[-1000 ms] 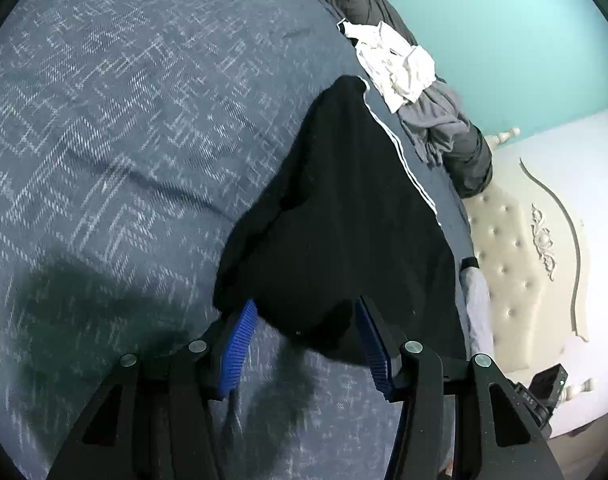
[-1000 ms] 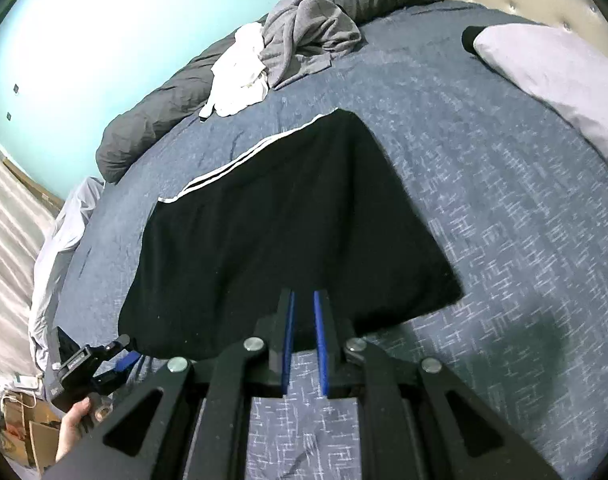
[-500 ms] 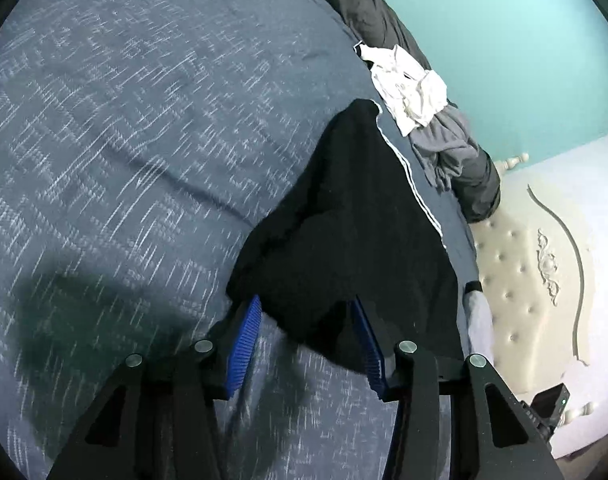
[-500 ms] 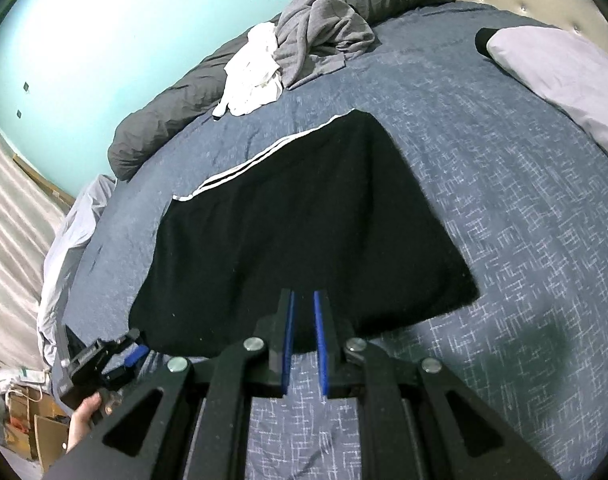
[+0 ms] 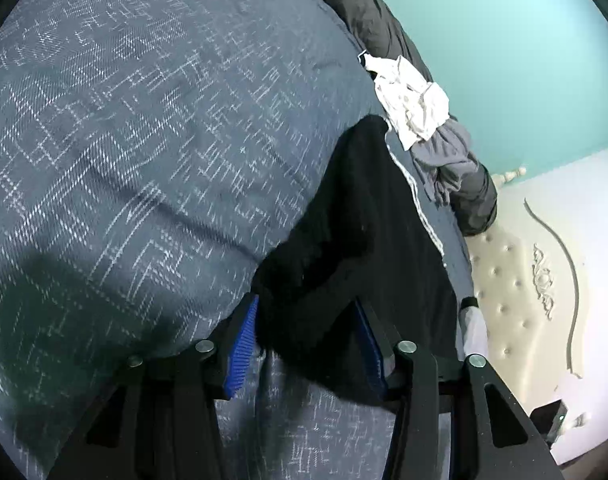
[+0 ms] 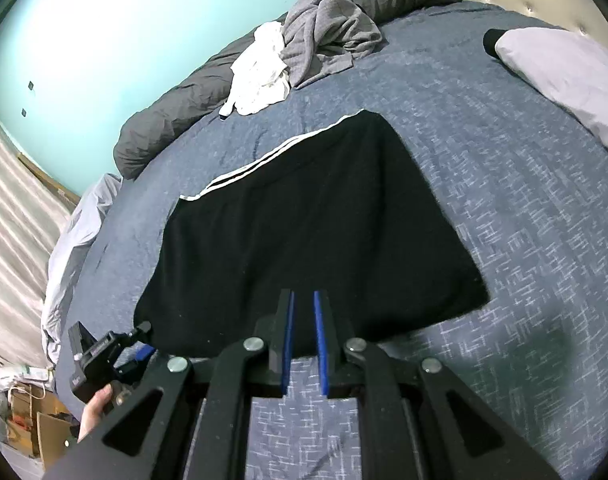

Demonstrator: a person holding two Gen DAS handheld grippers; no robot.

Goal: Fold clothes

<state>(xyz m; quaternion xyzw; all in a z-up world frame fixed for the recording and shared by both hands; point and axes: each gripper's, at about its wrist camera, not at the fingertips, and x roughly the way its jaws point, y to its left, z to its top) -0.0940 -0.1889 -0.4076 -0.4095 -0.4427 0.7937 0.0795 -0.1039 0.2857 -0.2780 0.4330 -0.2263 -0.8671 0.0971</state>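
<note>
Jaws of the left gripper [image 5: 307, 344] are closing, and a bunched corner of the black garment [image 6: 311, 232] stands between the blue pads [image 5: 242, 354]; the near pad looks to be at the cloth's edge, but I cannot tell that both are pressing yet. Jaws of the right gripper [image 6: 304, 344] stand nearly shut with a thin slit between them and nothing in it; their tips sit over the garment's near hem, about midway along it.

Taking the black garment as the landmark: it lies flat on the bed [image 6: 503, 208], its long axis running away from the person, from the near hem toward the white-striped edge [image 6: 272, 156] on the far side. The left gripper works at its near left corner, where the right wrist view shows the other tool and a hand [image 6: 96, 412] just off the cloth. So the left hand is the one already on the fabric, and the right is close to the hem without hold of it.

Beyond the striped edge lie a white garment [image 6: 260, 68] and a grey garment [image 6: 327, 32], heaped against a dark rolled duvet [image 6: 176, 116]. A pale pillow [image 6: 563, 76] lies well off the garment's far right corner. Bare bedcover flanks the garment on the left and right, so a fold carried across the cloth itself seems to have free room.
</note>
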